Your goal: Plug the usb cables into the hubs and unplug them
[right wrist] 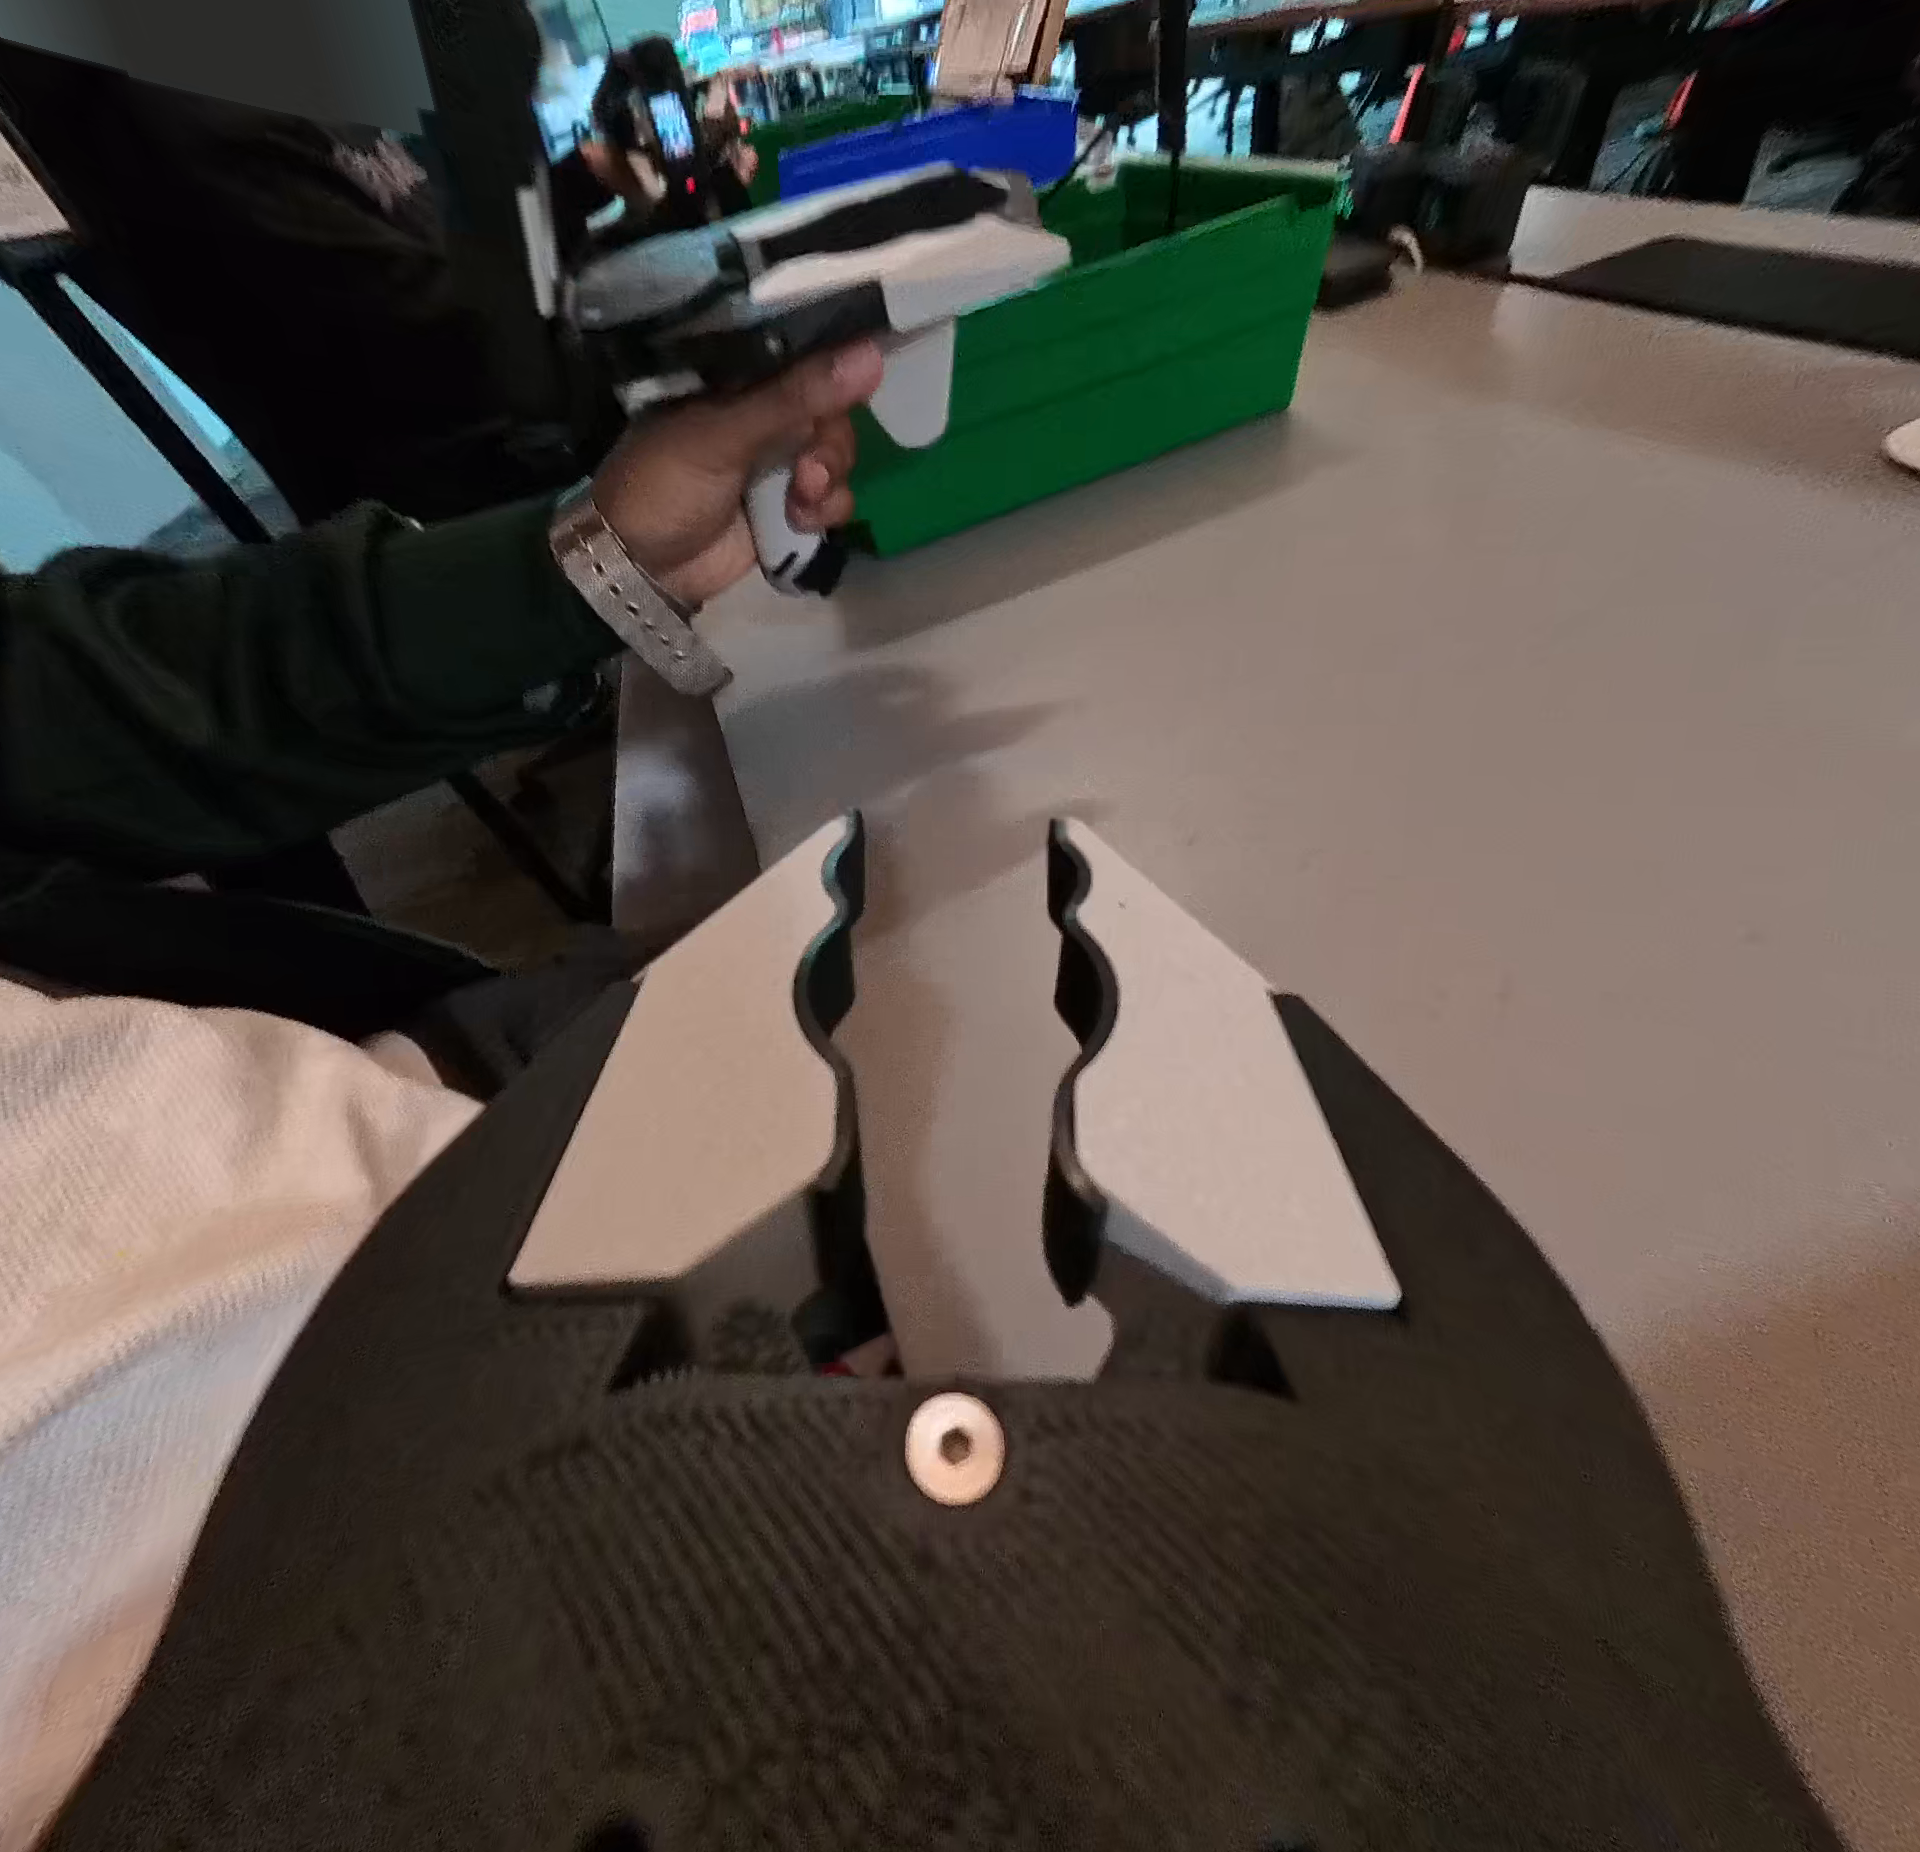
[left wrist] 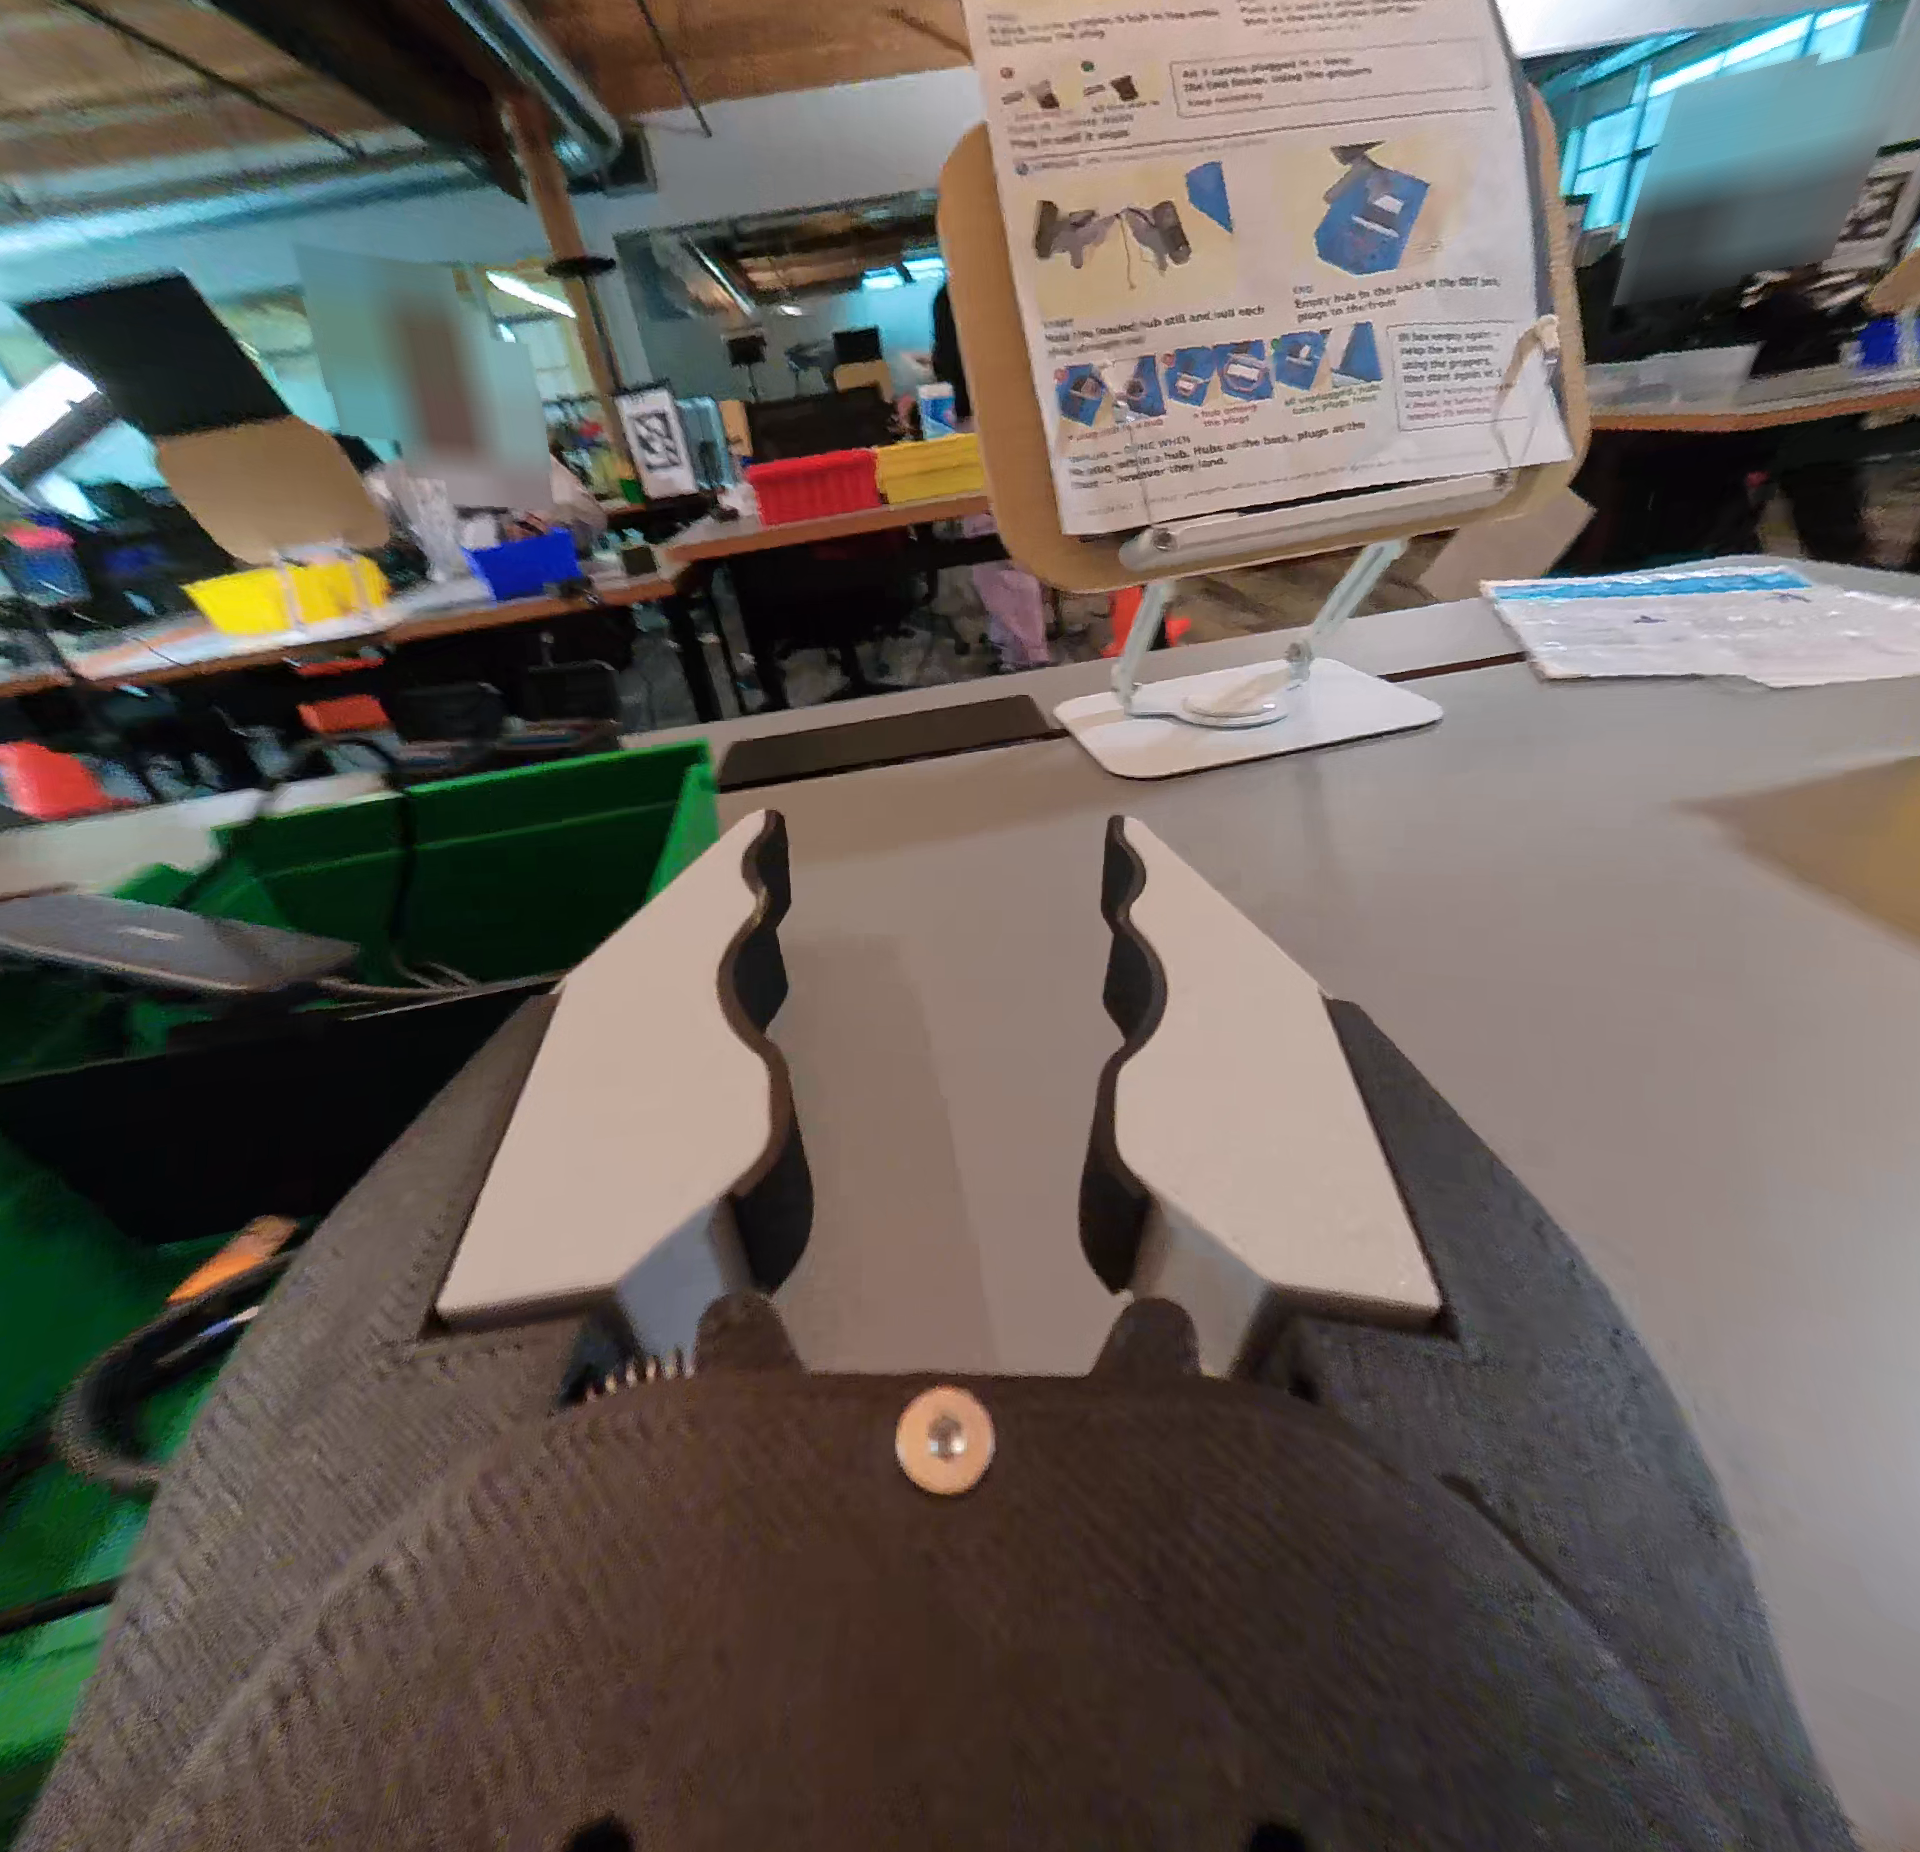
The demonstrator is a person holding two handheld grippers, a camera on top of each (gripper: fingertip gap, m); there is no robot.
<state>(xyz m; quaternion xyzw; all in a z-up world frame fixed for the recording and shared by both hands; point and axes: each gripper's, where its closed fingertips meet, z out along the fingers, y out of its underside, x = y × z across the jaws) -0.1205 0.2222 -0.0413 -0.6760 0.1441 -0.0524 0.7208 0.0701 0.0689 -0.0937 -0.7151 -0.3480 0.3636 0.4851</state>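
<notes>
My left fingers (left wrist: 943, 836) stand apart with nothing between them, over bare grey table (left wrist: 1455, 971). My right fingers (right wrist: 954, 831) are parted and empty too. I can make out no cable or hub; a green bin (left wrist: 540, 846) sits just left of my left fingers. A sheet on a stand (left wrist: 1257, 597) rises ahead, a busy workshop behind

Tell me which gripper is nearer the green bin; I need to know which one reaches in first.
Left. The left gripper hangs right beside the green bin; the right gripper sits farther back over bare table.
</notes>
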